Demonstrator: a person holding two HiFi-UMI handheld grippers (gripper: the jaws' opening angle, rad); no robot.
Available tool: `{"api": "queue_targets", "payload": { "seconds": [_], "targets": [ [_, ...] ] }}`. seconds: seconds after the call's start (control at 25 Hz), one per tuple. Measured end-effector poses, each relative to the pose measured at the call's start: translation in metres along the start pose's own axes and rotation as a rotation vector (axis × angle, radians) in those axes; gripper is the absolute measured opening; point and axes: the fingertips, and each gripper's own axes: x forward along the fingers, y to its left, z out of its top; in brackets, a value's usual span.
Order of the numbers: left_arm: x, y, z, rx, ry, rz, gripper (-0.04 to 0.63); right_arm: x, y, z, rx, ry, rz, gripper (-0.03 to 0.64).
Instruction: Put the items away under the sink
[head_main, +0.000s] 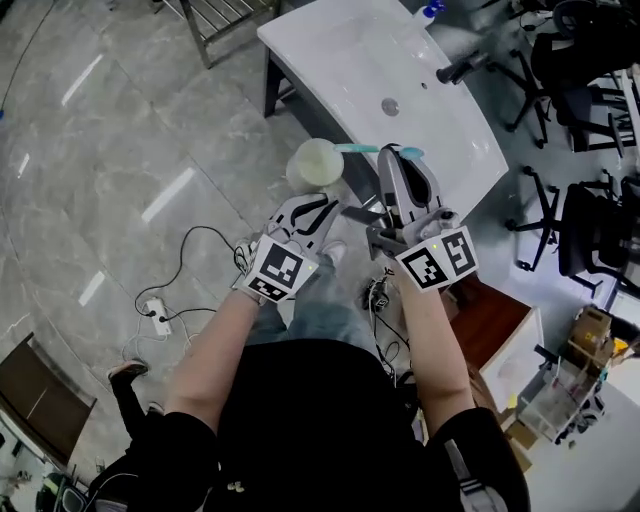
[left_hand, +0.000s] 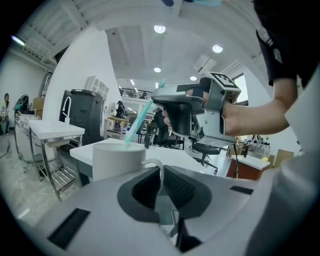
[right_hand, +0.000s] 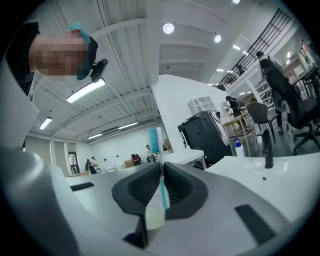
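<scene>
A cream cup (head_main: 314, 164) hangs in front of the white sink (head_main: 340, 50), and my left gripper (head_main: 318, 212) is shut on its handle. In the left gripper view the thin handle (left_hand: 156, 167) sits between the closed jaws, with the cup body (left_hand: 118, 159) just beyond. My right gripper (head_main: 400, 153) is shut on a teal toothbrush (head_main: 356, 149). The brush slants down from the right gripper (left_hand: 172, 100), and the toothbrush head (left_hand: 131, 132) reaches the cup's rim. In the right gripper view the toothbrush (right_hand: 159, 165) stands pinched between the jaws, bristles upward.
The sink counter has a dark faucet (head_main: 460, 68), a drain (head_main: 390, 105) and a blue-capped bottle (head_main: 428, 12). Office chairs (head_main: 590, 225) stand to the right, a metal rack (head_main: 225, 15) behind. A power strip (head_main: 155, 315) and cables lie on the floor. A reddish cabinet (head_main: 500, 320) stands right.
</scene>
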Motion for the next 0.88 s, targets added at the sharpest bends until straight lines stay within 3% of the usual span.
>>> {"api": "queue_targets", "payload": {
  "seconds": [0.4, 0.68, 0.88],
  "targets": [
    [-0.038, 0.062, -0.069, -0.091, 0.02, 0.083, 0.038, 0.031, 0.03, -0.056, -0.036, 0.029, -0.039, 0.044],
    [-0.006, 0.074, -0.128, -0.149, 0.018, 0.111, 0.038, 0.025, 0.011, -0.115, -0.134, 0.125, -0.034, 0.044],
    [0.035, 0.079, -0.17, -0.127, 0.01, 0.097, 0.038, 0.01, -0.02, -0.16, -0.179, 0.163, -0.067, 0.044]
  ]
}}
